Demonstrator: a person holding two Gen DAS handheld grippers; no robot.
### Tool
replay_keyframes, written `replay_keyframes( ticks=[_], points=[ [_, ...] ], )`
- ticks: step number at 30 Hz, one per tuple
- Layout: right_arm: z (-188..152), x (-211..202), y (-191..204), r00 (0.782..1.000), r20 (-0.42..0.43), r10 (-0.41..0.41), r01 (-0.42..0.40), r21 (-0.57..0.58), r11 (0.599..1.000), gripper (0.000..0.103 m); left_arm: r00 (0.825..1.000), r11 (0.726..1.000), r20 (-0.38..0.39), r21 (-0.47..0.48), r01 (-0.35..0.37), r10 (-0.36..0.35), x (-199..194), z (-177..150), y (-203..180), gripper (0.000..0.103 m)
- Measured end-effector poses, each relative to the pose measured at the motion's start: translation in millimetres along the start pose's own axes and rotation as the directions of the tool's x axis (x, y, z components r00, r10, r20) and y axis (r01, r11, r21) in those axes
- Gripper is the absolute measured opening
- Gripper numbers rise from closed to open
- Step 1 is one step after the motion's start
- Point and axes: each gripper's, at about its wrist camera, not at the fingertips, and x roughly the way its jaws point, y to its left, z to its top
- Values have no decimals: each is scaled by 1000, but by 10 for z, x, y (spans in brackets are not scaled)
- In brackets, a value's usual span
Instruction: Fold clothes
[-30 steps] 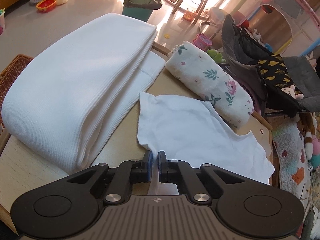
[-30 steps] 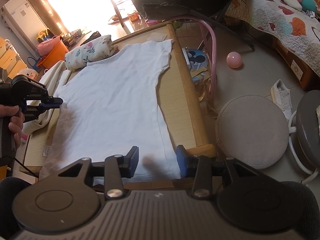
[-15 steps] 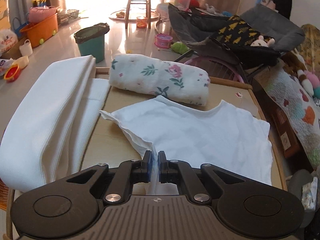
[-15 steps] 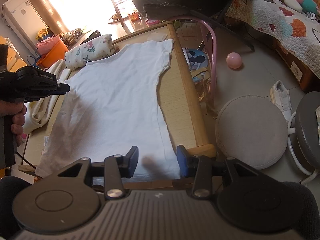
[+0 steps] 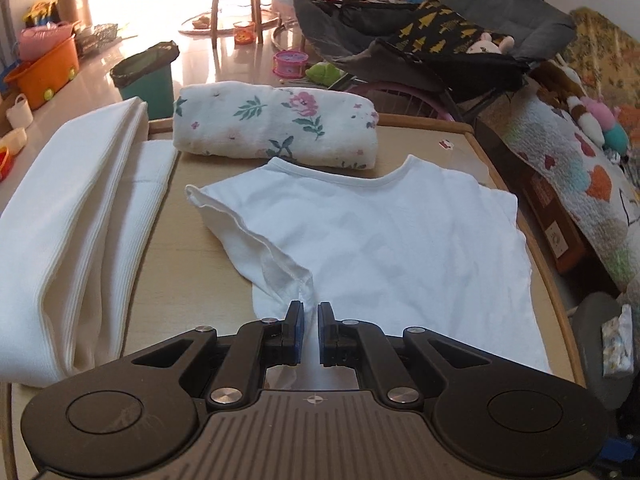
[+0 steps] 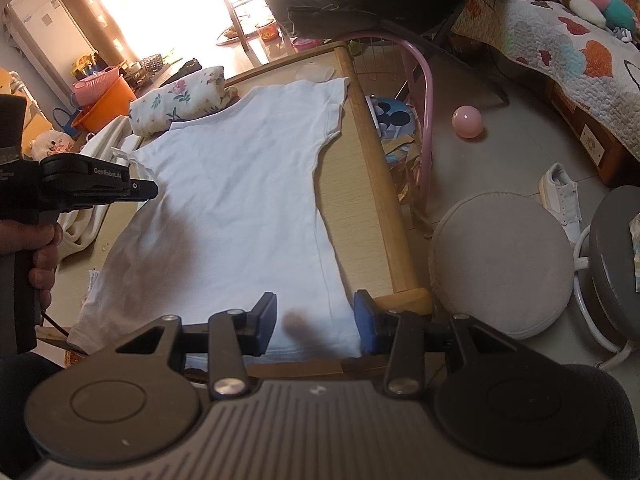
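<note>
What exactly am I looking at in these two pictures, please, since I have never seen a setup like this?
No robot here: a person holds a two-finger gripper in each hand, each carrying a fisheye camera that looks along its fingers. One picture is from the left gripper, the other from the right gripper. On the wooden table a white T-shirt lies spread out, with a rolled floral cloth beyond its collar and a folded white blanket beside it. The left gripper is shut on the shirt's edge below the sleeve, lifting it slightly. The right gripper hangs open over the hem, holding nothing. The person's hand shows in the right view.
</note>
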Motion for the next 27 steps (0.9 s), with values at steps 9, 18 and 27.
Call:
replay_keyframes(
  ticks=[9,18,27],
  points=[
    [-3,-4,7,1000,-5,-4,4,-10,1000,43,996,982,-25,167,88,-84,78,100,-384,16],
    [64,-72,47,999,-13,36,-36,-12,999,43,995,995,-34,-38,89,-90,-298,-250,102,16],
    [426,-129,659,995,-23,92,-95,-183,979,43,992,963,-72,-257,80,-101,-729,-816,839,37]
  ],
)
